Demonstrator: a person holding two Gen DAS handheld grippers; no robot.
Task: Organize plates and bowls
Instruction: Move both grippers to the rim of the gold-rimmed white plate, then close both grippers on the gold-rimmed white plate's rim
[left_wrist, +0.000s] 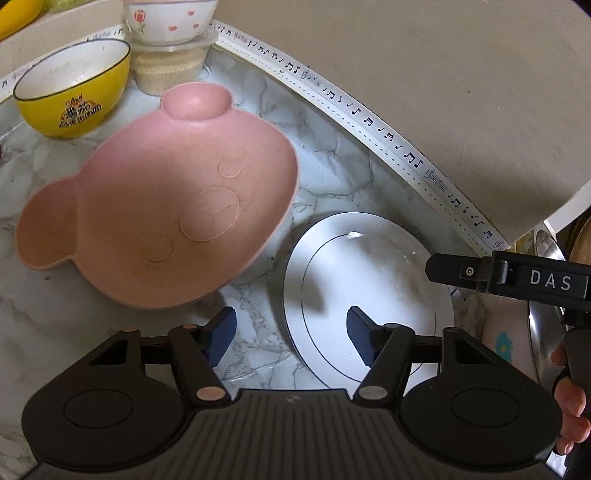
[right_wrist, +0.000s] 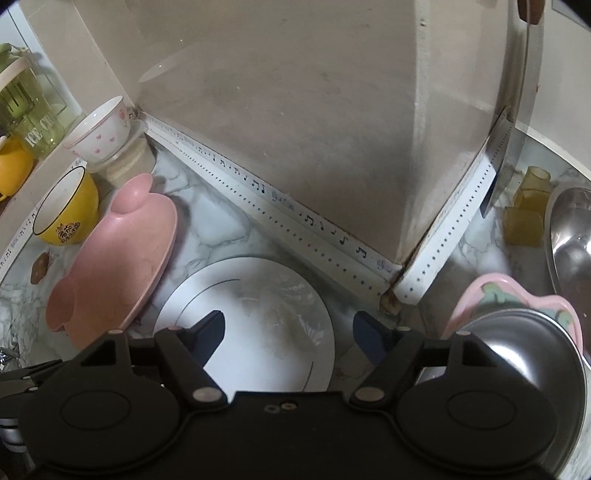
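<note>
A white plate with a thin dark ring lies flat on the marble counter. My left gripper hovers open over its left rim, one pad above the plate and one above the marble. My right gripper is open over the same white plate, with the plate's right rim between its pads. Neither touches it. A pink bear-shaped plate sits just left of it. Behind are a yellow bowl and a white heart-patterned bowl.
The heart bowl rests on a lidded plastic tub. The wall corner with music-note trim closes in the back. On the right are a pink flower dish, a steel bowl, a steel pan, a knife and yellow cups.
</note>
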